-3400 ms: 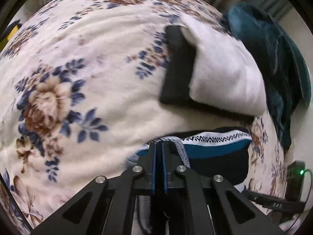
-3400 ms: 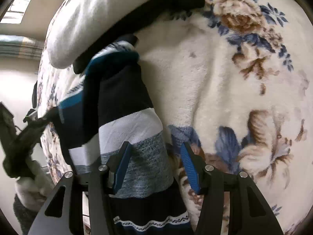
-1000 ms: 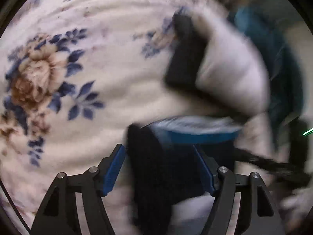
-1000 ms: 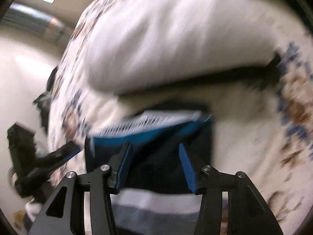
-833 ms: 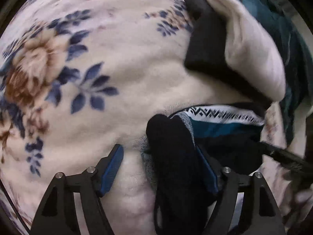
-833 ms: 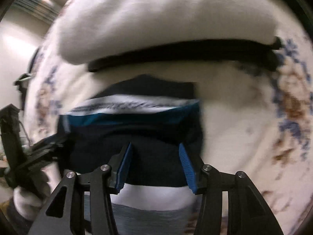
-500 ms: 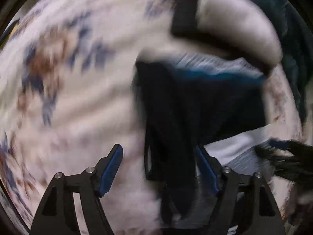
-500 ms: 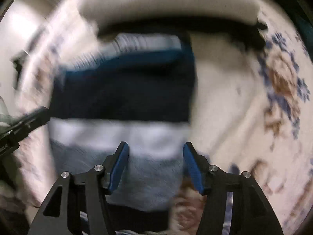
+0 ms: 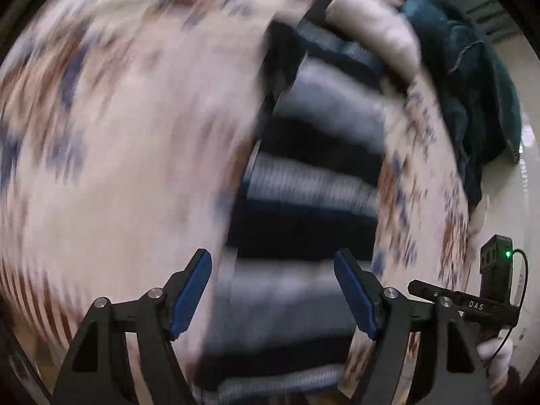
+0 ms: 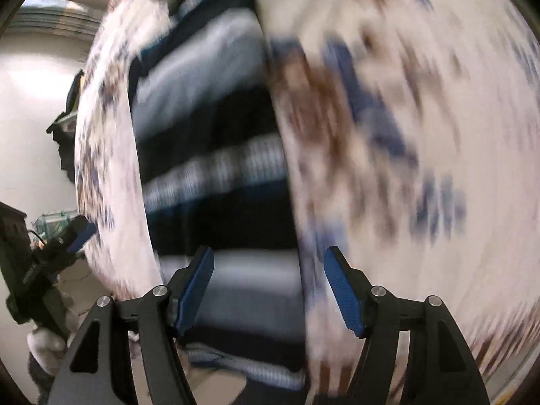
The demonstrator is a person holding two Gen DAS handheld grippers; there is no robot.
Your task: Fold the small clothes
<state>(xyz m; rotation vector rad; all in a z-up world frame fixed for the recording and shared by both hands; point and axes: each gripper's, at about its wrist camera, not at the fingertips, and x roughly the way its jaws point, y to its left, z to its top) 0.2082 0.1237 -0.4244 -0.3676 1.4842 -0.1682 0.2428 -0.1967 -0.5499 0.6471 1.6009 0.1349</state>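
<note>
A striped garment (image 9: 314, 182) in navy, grey and white bands lies as a long strip on the floral blanket (image 9: 135, 135). It also shows in the right wrist view (image 10: 216, 155). Both views are blurred by motion. My left gripper (image 9: 273, 293) is open and empty, its blue pads either side of the strip's near end. My right gripper (image 10: 268, 287) is open and empty over the strip's near end. The right gripper shows in the left wrist view (image 9: 472, 300); the left gripper shows in the right wrist view (image 10: 64, 239).
A folded white and black garment (image 9: 364, 30) lies just beyond the striped one. A dark teal cloth (image 9: 472, 77) is heaped at the far right of the bed. The blanket's edge (image 10: 98, 155) drops off left of the strip in the right wrist view.
Both grippers have pulled back from the striped garment. More of its length now shows as a long strip. The left gripper, shut 3.4 s ago, stands open.
</note>
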